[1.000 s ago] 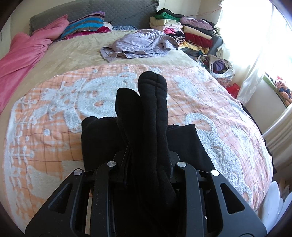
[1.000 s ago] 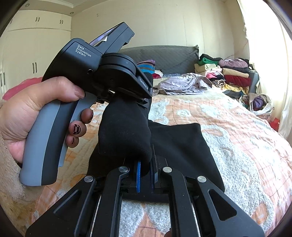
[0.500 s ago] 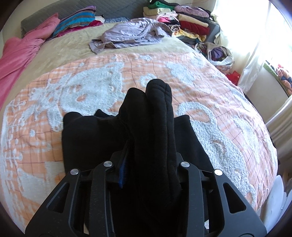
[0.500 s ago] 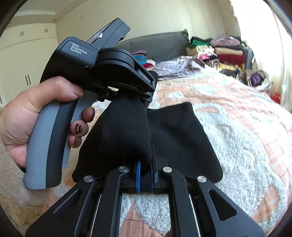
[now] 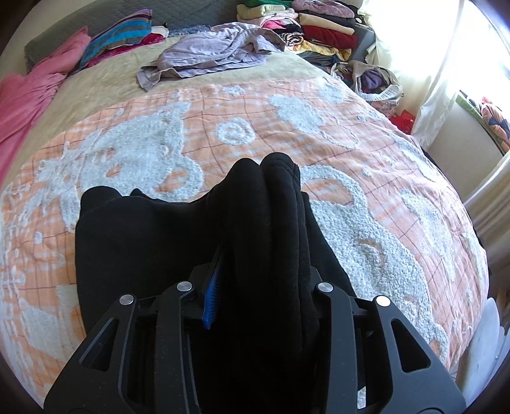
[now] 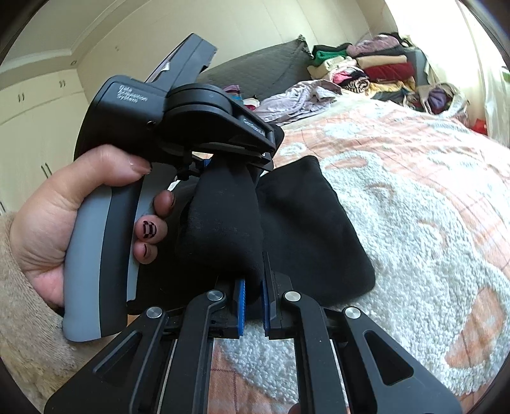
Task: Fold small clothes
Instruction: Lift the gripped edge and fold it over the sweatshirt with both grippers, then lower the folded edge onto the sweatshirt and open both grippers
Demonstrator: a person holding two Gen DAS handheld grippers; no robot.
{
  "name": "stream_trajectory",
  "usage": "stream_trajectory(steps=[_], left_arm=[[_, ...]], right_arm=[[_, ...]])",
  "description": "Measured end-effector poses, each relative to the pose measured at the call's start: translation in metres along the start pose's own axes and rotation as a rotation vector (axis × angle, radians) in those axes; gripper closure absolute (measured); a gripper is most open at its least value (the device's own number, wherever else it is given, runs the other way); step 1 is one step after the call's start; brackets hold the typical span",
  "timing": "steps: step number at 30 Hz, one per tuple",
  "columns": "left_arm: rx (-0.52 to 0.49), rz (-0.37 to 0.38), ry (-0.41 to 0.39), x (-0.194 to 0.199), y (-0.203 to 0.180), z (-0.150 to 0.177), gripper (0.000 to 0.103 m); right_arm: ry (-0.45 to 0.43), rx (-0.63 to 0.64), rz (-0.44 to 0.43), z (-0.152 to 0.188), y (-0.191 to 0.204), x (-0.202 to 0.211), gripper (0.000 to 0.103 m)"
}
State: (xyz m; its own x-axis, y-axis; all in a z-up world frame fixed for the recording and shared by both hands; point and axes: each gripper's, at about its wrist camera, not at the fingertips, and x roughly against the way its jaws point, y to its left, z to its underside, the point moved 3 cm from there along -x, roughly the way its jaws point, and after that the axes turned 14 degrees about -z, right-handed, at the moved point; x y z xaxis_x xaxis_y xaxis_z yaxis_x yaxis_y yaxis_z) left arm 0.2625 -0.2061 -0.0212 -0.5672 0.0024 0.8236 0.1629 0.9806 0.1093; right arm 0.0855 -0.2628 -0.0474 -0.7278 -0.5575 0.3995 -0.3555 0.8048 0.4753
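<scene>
Two grippers on one black garment (image 5: 143,248), lying near the front edge of the orange-and-white bedspread (image 5: 382,191).

Left gripper (image 5: 261,286): clamped on a thick bunched fold of the black cloth, fold lifted clear of the flat part. One blue pad (image 5: 210,296) showing on the left side only; other pad and both fingertips buried under fabric. From the right wrist view, seen side-on, gripped by a hand (image 6: 57,223) with painted nails, fuzzy beige sleeve (image 6: 12,318) cut off at the frame edge. Lettering on the housing blurred, not readable.

Right gripper (image 6: 251,302): pinched tight on the lower end of the same lifted fold, cloth squeezed between both blue pads. Right hand out of view.

Rest of garment flat on the bed, near edge hidden behind both tools. Kind of garment impossible to tell: all black, no seams or details visible.

Farther back: crumpled lilac garment (image 5: 216,54), pink cloth (image 5: 25,95) cut off at left, stack of folded clothes (image 5: 318,25) partly past the top edge. Window side washed out by glare.
</scene>
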Motion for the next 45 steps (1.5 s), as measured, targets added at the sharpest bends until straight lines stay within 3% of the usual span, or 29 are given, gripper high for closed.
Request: stream_trajectory(steps=[4,9,11,17,19,21,23,25,26,31,34,36,40,42,45], left_arm=[[-0.008,0.007,0.003,-0.002,-0.008,0.000,0.074],[-0.022,0.039,0.013,-0.006,-0.018,0.002,0.055],[-0.023,0.079,0.017,-0.006,-0.021,0.003,0.038],[0.040,0.203,-0.008,0.012,-0.007,0.002,0.028],[0.078,0.209,-0.042,0.022,0.010,0.001,0.027],[0.112,0.169,-0.065,0.030,0.030,0.001,0.026],[0.138,0.096,-0.087,0.033,0.056,0.007,0.026],[0.136,0.037,-0.095,0.031,0.071,0.016,0.026],[0.140,0.006,-0.089,0.029,0.080,0.022,0.026],[0.166,-0.034,-0.052,0.016,0.104,0.053,0.026],[0.180,-0.016,-0.041,0.013,0.108,0.064,0.026],[0.183,-0.009,-0.040,0.013,0.108,0.069,0.026],[0.166,0.002,-0.043,0.015,0.106,0.071,0.026],[0.157,0.004,-0.042,0.014,0.103,0.071,0.026],[0.151,0.018,-0.041,0.016,0.098,0.070,0.026]], right_arm=[[-0.009,-0.067,-0.020,-0.003,-0.014,0.004,0.097],[-0.001,-0.175,-0.059,0.001,-0.032,0.004,0.096],[0.008,-0.235,-0.079,0.004,-0.041,0.002,0.096],[0.025,-0.443,-0.200,0.012,-0.071,0.001,0.088],[0.043,-0.459,-0.241,0.009,-0.073,0.001,0.080],[0.069,-0.449,-0.274,0.003,-0.072,0.003,0.065],[0.080,-0.451,-0.326,-0.008,-0.069,0.007,0.034],[0.080,-0.433,-0.332,-0.018,-0.064,0.010,0.017],[0.082,-0.407,-0.313,-0.028,-0.063,0.010,0.016],[0.140,-0.337,-0.249,-0.069,-0.070,-0.014,0.016],[0.250,-0.327,-0.220,-0.090,-0.080,-0.052,0.018],[0.317,-0.309,-0.215,-0.091,-0.079,-0.070,0.030],[0.354,-0.239,-0.173,-0.098,-0.075,-0.091,0.075],[0.345,-0.191,-0.169,-0.105,-0.072,-0.093,0.080],[0.307,-0.017,-0.125,-0.114,-0.054,-0.080,0.083]])
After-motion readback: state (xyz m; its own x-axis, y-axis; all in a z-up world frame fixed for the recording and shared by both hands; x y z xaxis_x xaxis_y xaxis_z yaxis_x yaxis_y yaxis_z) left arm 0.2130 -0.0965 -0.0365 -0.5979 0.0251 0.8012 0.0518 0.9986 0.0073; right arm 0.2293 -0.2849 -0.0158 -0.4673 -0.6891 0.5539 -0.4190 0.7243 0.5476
